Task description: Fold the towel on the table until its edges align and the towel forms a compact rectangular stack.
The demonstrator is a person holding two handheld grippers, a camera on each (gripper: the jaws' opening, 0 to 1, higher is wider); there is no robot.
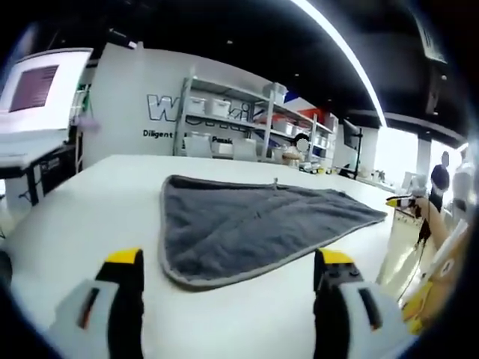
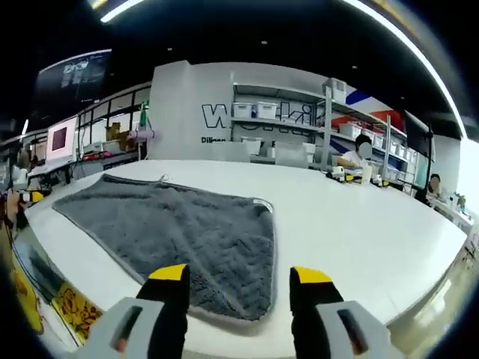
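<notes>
A grey towel [image 1: 254,224] with a lighter hem lies flat on the white table [image 1: 105,202], one rounded corner toward me. My left gripper [image 1: 228,258] hovers just short of that corner, open, its yellow-tipped jaws wide apart with nothing between them. In the right gripper view the same towel [image 2: 187,232] spreads from the centre to the left, and my right gripper [image 2: 239,273] stands open over its near edge, also holding nothing. A small tag [image 1: 275,180] sticks up from the towel's far hem.
Metal shelves [image 1: 247,120] with white bins stand behind the table against a lettered wall. A monitor [image 1: 37,90] sits at the far left. A person's arm [image 1: 441,228] shows at the right table edge. Bare tabletop [image 2: 359,232] stretches right of the towel.
</notes>
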